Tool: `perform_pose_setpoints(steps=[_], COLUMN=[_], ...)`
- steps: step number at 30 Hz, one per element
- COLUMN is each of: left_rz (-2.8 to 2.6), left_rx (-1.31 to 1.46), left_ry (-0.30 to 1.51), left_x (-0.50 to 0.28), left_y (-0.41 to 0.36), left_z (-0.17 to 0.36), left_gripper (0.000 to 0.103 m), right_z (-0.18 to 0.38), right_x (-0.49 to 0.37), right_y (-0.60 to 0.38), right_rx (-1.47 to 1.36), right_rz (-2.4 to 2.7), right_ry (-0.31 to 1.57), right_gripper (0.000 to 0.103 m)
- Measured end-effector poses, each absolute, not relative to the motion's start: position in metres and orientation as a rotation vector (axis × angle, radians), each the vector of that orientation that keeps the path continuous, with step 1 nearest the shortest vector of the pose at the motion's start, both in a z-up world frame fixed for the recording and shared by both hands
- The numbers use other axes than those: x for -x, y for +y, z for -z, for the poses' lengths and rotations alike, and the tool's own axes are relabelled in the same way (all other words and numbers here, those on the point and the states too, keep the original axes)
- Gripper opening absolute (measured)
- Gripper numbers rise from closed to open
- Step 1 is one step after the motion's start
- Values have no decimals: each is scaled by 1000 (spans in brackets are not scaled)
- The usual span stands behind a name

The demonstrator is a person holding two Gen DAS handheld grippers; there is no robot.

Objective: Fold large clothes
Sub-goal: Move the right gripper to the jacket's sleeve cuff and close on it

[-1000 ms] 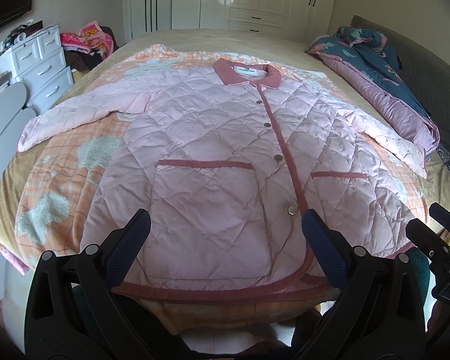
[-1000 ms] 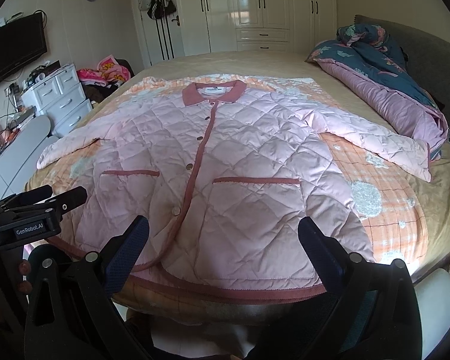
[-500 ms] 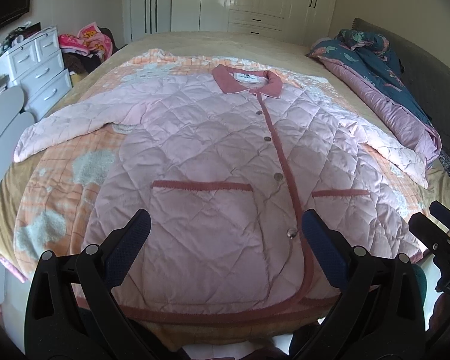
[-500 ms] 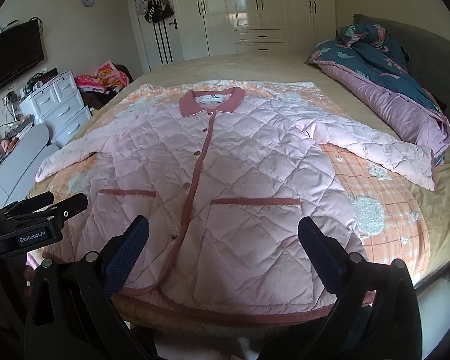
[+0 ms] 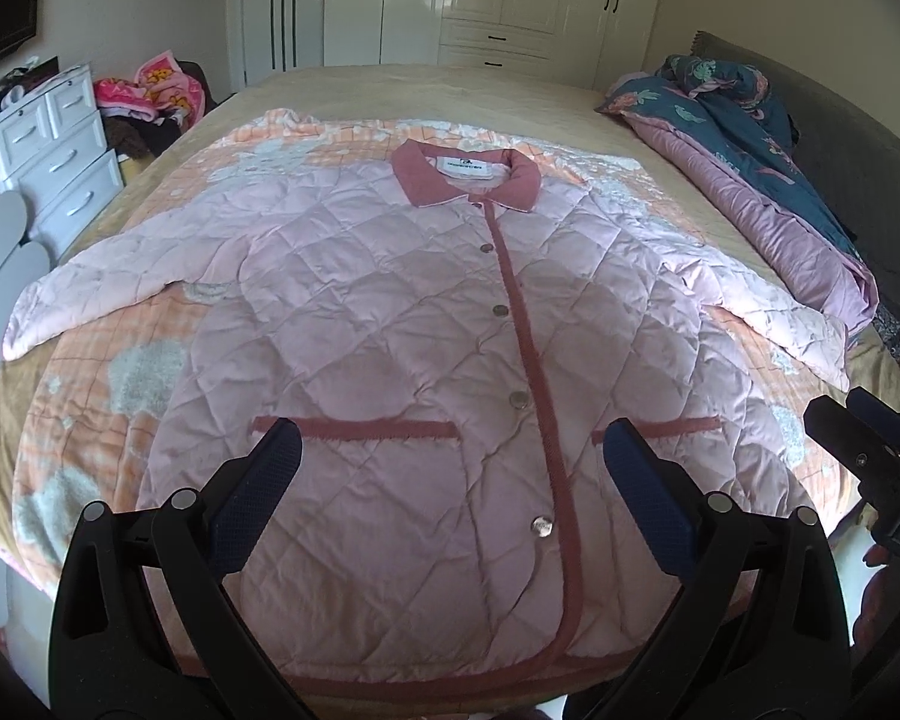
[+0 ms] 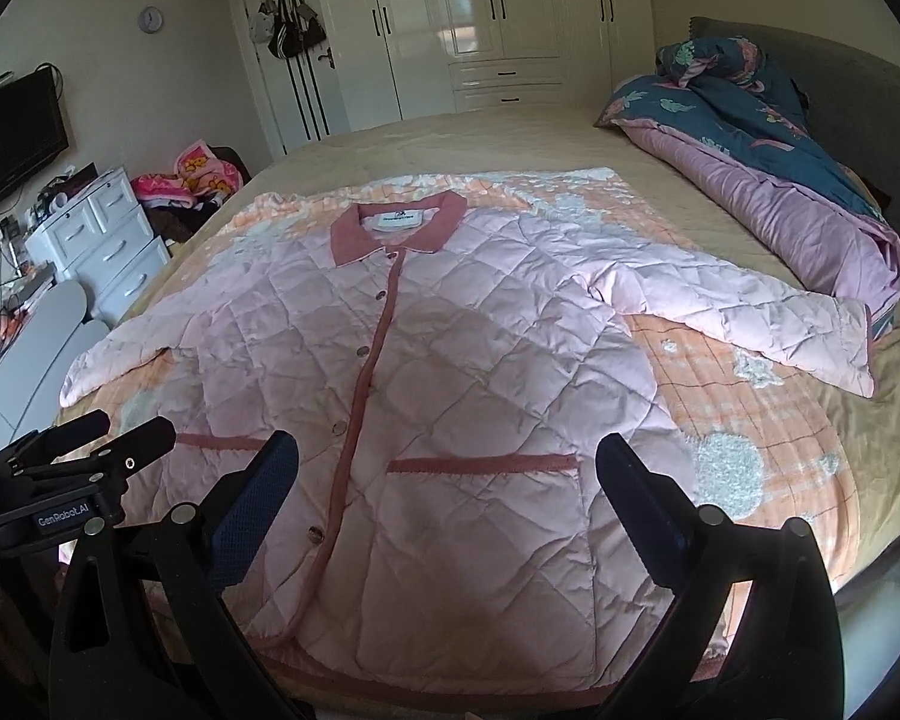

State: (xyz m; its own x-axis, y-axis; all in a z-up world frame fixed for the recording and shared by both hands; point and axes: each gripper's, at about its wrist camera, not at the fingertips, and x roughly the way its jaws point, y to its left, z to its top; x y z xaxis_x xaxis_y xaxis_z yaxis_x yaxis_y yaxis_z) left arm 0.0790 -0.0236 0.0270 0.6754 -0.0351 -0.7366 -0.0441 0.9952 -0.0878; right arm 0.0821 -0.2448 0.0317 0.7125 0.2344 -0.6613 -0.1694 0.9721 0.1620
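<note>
A pink quilted jacket [image 5: 402, 324] with dark pink collar, button placket and pocket trim lies flat and buttoned on the bed, sleeves spread to both sides; it also shows in the right wrist view [image 6: 450, 360]. My left gripper [image 5: 450, 492] is open and empty above the jacket's lower hem, left of the placket. My right gripper [image 6: 447, 504] is open and empty above the hem, right of the placket. The right gripper's tips show at the right edge of the left wrist view [image 5: 858, 426]; the left gripper shows at the left of the right wrist view [image 6: 90, 450].
An orange patterned blanket [image 5: 90, 360] lies under the jacket on the tan bed [image 6: 450, 138]. A rolled blue and purple quilt [image 6: 780, 180] lies along the right side. White drawers [image 5: 60, 150] and a clothes pile [image 5: 150, 96] stand left. Wardrobes [image 6: 480, 18] stand behind.
Both grippers have moved forward over the foot of the bed, so the jacket's hem now sits beneath the fingers. Both stay open. The jacket has not moved.
</note>
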Motion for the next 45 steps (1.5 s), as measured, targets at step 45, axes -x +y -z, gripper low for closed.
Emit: perform_pose_setpoints(steps=[45], left_rz=[116], left_rx=[136], left_ry=[807], left_x=[-279], left_y=[-126], left_z=[-68], left_gripper=[95], right_z=[-81], right_x=[-249], right_y=[-399], right_rx=[-443], right_rz=[108], right_ry=[561], right_gripper=[99])
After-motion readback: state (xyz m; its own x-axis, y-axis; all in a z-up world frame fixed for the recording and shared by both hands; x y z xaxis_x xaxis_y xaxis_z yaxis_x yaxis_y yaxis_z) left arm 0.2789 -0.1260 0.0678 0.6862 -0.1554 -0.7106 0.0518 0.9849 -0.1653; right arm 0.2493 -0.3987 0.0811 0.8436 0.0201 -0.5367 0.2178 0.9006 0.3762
